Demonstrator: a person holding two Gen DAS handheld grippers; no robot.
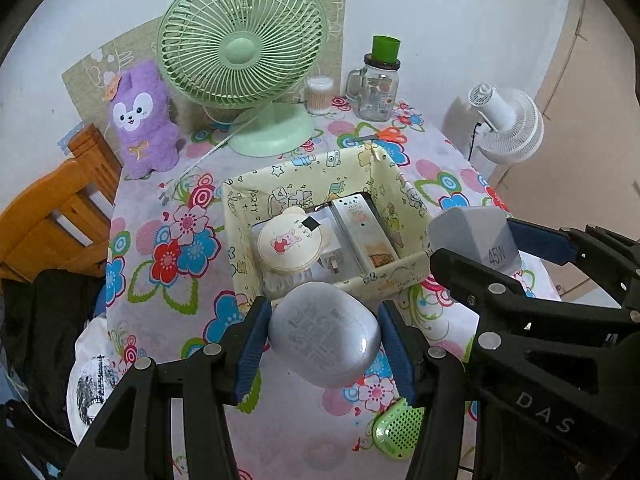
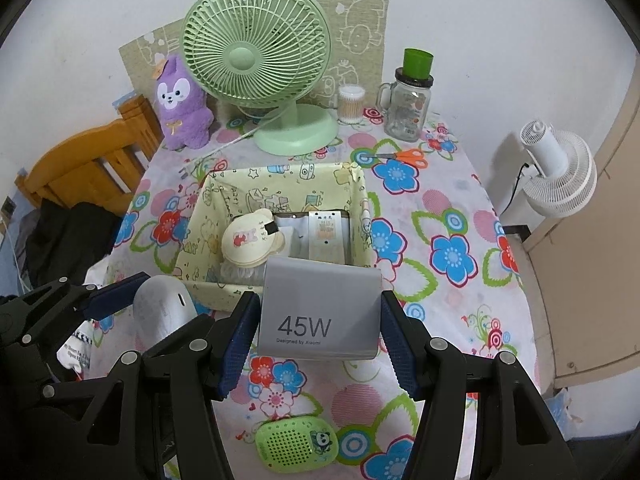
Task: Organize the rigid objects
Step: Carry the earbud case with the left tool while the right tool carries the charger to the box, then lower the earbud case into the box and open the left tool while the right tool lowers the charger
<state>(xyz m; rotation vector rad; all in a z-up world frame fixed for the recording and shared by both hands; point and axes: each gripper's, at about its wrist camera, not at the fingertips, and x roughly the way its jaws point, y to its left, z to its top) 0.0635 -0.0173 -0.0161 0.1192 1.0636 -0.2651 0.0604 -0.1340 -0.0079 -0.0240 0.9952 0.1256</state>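
With the left gripper [image 1: 324,340] pinching the earbud case [image 1: 324,334] and the right gripper [image 2: 320,332] pinching the 45W charger [image 2: 320,314] at lower centre, we carry each over the fabric box [image 2: 200,224]'s near wall before letting go.

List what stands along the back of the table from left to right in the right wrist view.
Purple plush bunny → green desk fan → clear tub of cotton swabs → glass handled jar with a green cup on top.

Both wrist views close above shared box [image 1: 320,184]
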